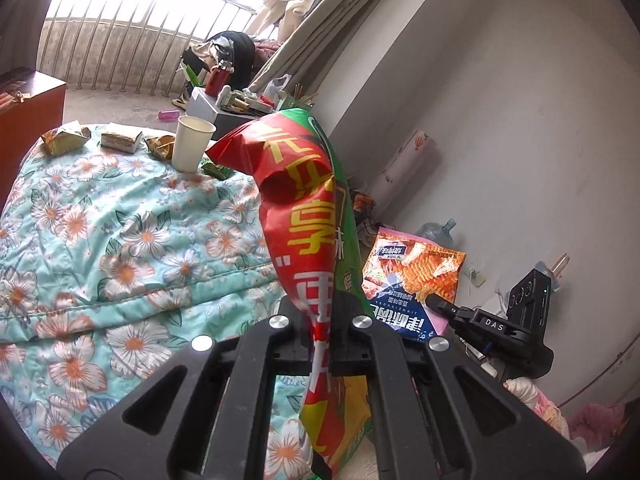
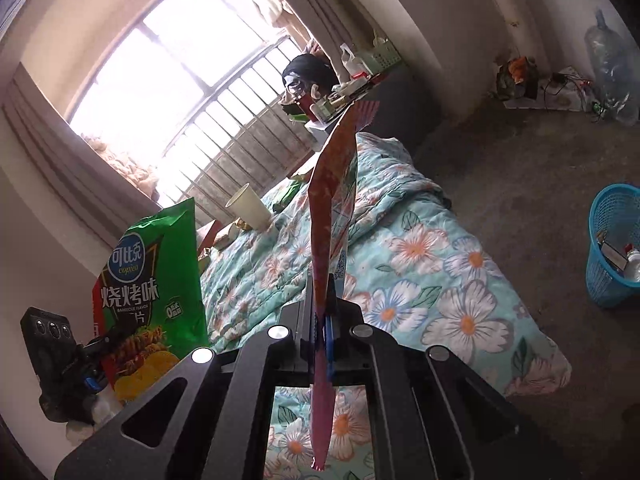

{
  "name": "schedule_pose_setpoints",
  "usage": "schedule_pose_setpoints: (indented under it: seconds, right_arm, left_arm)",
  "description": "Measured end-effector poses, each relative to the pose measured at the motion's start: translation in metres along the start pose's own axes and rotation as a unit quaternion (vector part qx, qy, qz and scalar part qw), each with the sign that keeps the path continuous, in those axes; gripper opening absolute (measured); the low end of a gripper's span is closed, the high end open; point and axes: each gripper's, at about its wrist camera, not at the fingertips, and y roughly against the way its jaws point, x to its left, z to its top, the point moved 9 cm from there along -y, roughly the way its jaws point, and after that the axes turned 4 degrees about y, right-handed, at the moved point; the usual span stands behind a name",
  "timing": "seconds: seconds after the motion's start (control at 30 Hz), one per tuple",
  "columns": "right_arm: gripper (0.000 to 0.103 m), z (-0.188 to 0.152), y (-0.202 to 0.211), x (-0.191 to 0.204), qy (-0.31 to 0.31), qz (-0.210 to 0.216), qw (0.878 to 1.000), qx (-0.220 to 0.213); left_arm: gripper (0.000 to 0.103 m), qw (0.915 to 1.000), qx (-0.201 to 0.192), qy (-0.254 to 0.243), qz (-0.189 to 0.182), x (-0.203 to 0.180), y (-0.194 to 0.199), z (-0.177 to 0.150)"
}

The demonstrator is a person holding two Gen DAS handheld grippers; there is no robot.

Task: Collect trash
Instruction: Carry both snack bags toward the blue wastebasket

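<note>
My left gripper (image 1: 320, 320) is shut on the lower part of a red and green chip bag (image 1: 304, 208), which stands up above the floral quilt (image 1: 120, 240). In the right wrist view the same green bag (image 2: 152, 272) hangs at the left in the left gripper (image 2: 114, 334). My right gripper (image 2: 322, 312) is shut on an orange and blue chip bag (image 2: 332, 200), seen edge-on. The left wrist view shows that bag (image 1: 416, 276) face-on, pinched by the right gripper (image 1: 434, 302). A white paper cup (image 1: 191, 144) and several crumpled wrappers (image 1: 66, 140) lie on the quilt's far end.
A blue plastic basket (image 2: 616, 240) holding some items stands on the concrete floor right of the quilt. A cluttered low table (image 1: 240, 100) sits beyond the quilt by the barred window. A water jug (image 2: 612, 64) stands by the wall, an orange cabinet (image 1: 28, 120) at far left.
</note>
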Motion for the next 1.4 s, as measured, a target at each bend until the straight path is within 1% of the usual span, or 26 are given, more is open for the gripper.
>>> schedule_pose_setpoints:
  seconds: [0.2, 0.37, 0.63, 0.77, 0.93, 1.03, 1.2, 1.27, 1.33, 1.37, 1.4]
  right_arm:
    - [0.004, 0.014, 0.017, -0.009, -0.004, -0.014, 0.999, -0.030]
    - [0.004, 0.020, 0.034, -0.024, -0.018, -0.021, 0.998, -0.051]
    - [0.004, 0.033, 0.068, -0.055, -0.047, -0.027, 0.994, -0.093]
    - [0.004, 0.040, 0.094, -0.082, -0.065, -0.048, 0.989, -0.121]
    - [0.004, 0.056, 0.136, -0.143, -0.097, -0.107, 0.977, -0.158]
    - [0.004, 0.066, 0.163, -0.186, -0.119, -0.148, 0.965, -0.178]
    - [0.004, 0.077, 0.189, -0.264, -0.171, -0.198, 0.946, -0.190]
    - [0.004, 0.077, 0.191, -0.293, -0.197, -0.203, 0.940, -0.193]
    - [0.004, 0.074, 0.188, -0.324, -0.237, -0.196, 0.931, -0.197]
    - [0.004, 0.069, 0.183, -0.336, -0.258, -0.193, 0.926, -0.197]
    - [0.004, 0.062, 0.177, -0.352, -0.285, -0.188, 0.918, -0.200]
  left_arm:
    - [0.001, 0.9999, -0.012, 0.001, -0.003, -0.008, 0.003, 0.011]
    - [0.001, 0.9998, -0.014, -0.013, -0.006, -0.021, -0.005, 0.016]
    - [0.001, 0.9987, -0.006, -0.050, -0.012, -0.056, -0.032, 0.021]
    - [0.001, 0.9973, 0.006, -0.071, -0.018, -0.082, -0.055, 0.024]
    - [0.001, 0.9935, 0.030, -0.102, -0.041, -0.127, -0.095, 0.025]
    - [0.001, 0.9897, 0.050, -0.122, -0.056, -0.156, -0.126, 0.021]
    - [0.001, 0.9814, 0.088, -0.151, -0.080, -0.205, -0.191, 0.005]
    - [0.001, 0.9778, 0.104, -0.161, -0.085, -0.222, -0.218, -0.005]
    - [0.001, 0.9740, 0.123, -0.167, -0.091, -0.236, -0.244, -0.016]
    - [0.001, 0.9723, 0.131, -0.169, -0.093, -0.241, -0.256, -0.022]
    - [0.001, 0.9707, 0.141, -0.171, -0.093, -0.245, -0.269, -0.030]
